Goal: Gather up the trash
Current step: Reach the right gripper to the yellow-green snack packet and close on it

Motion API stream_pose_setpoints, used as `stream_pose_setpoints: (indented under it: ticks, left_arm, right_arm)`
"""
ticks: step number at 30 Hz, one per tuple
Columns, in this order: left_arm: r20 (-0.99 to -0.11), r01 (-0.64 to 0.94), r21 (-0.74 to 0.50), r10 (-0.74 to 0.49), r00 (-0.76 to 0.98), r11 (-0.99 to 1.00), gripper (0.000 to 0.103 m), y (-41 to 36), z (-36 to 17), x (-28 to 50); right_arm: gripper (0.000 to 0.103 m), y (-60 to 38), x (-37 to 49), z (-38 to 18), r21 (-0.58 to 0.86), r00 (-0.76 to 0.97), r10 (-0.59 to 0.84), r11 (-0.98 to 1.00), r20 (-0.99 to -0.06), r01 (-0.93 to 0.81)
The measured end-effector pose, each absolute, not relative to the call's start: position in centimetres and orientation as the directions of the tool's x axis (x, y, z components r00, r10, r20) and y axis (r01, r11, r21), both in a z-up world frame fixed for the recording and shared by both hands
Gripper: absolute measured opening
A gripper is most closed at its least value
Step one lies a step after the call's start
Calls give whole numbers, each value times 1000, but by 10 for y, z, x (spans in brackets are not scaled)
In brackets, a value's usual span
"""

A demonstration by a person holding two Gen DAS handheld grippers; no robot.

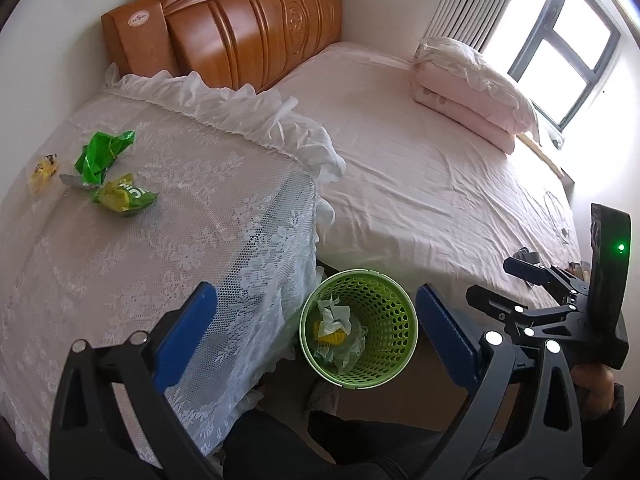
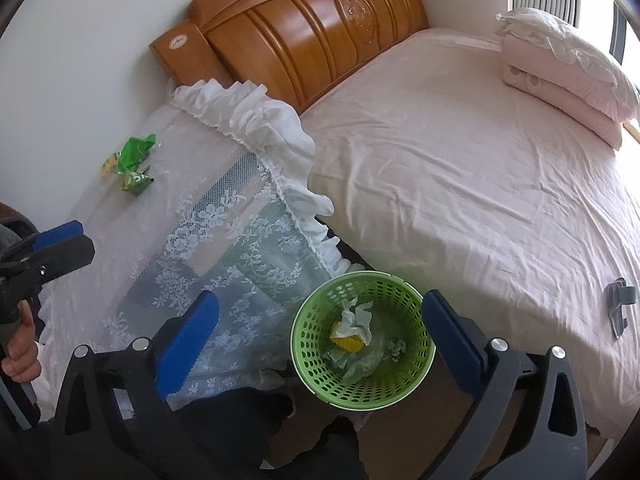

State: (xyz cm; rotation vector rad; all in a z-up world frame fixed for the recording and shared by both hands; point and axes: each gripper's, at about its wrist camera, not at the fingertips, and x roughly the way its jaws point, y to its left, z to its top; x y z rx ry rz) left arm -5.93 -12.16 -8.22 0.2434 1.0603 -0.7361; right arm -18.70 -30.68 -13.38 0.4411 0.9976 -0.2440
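A green mesh basket (image 1: 394, 320) (image 2: 312, 344) stands on the floor between the lace-covered table (image 1: 120, 280) and the bed. It holds a crumpled white tissue (image 2: 354, 318), a yellow scrap and clear plastic. My right gripper (image 2: 320, 344) (image 1: 490, 280) hangs open over the basket, with nothing between its blue pads. My left gripper (image 1: 316, 332) is open and empty too, just left of the basket. On the table's far left lie a green wrapper (image 1: 102, 156) (image 2: 136, 152), a yellow-green packet (image 1: 122, 196) (image 2: 138, 182) and a small yellow wrapper (image 1: 42, 172).
The bed with a pink sheet (image 2: 460, 168) fills the right side, with a wooden headboard (image 1: 248, 32) and a folded quilt and pillow (image 1: 472, 92). A grey object (image 2: 620, 308) lies on the bed. A hand (image 2: 20, 344) grips the left tool. Dark clothing sits at the bottom.
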Motion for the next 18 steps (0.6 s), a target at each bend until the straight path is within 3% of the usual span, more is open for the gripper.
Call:
stream_pose_setpoints:
  ticks: [9, 18]
  left_arm:
    - [-858, 586, -138, -392, 333, 799, 95, -92, -76, -43]
    - [-863, 406, -86, -271, 427, 910, 95, 4, -73, -4]
  right_arm:
    - [100, -296, -162, -127, 275, 532, 50, 894, -845, 354]
    - [100, -221, -59, -122, 278, 522, 164, 949, -837, 147]
